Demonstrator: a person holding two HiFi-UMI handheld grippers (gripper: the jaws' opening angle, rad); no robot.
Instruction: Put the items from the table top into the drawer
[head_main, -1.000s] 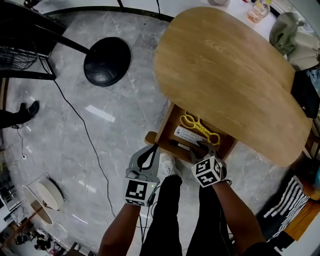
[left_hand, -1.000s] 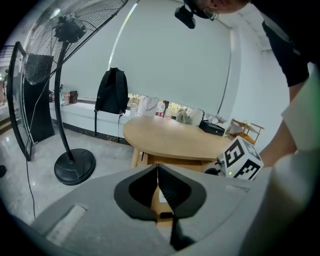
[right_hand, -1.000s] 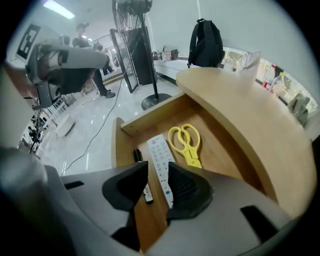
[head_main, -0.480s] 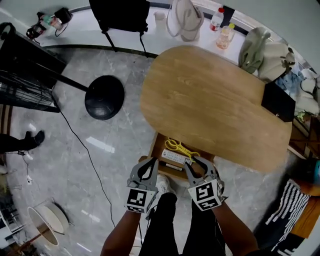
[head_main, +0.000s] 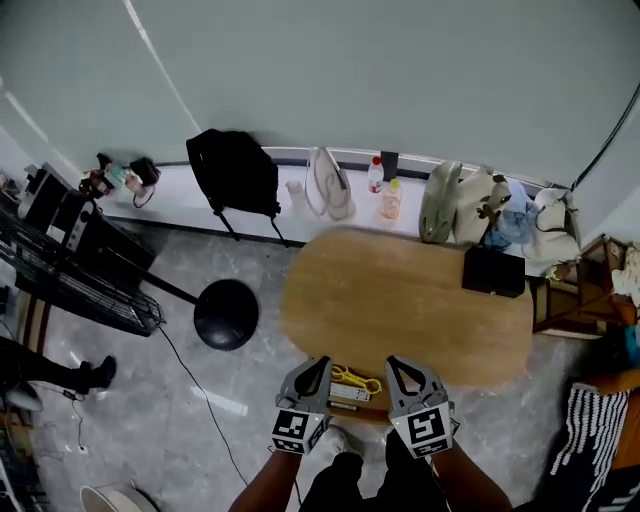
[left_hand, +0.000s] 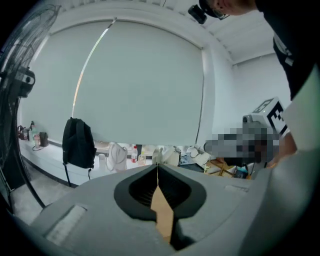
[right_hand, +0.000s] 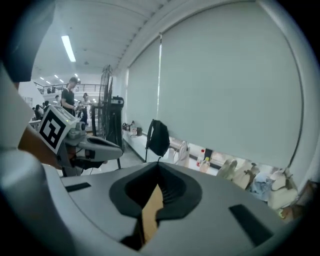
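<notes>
Head view: drawer (head_main: 362, 405) mostly hidden behind left gripper (head_main: 322, 362) and right gripper (head_main: 393, 362). Between them, yellow scissors (head_main: 350, 378) and a white flat item (head_main: 347, 392) show inside. Vs earlier: both grippers higher, table (head_main: 420, 310) farther ahead.
Left gripper view: jaws together, empty.
Right gripper view: jaws just closed, nothing btwn.

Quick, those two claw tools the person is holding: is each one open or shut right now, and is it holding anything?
Left gripper: shut, nothing in it.
Right gripper: has just closed, shut, nothing in it.
</notes>
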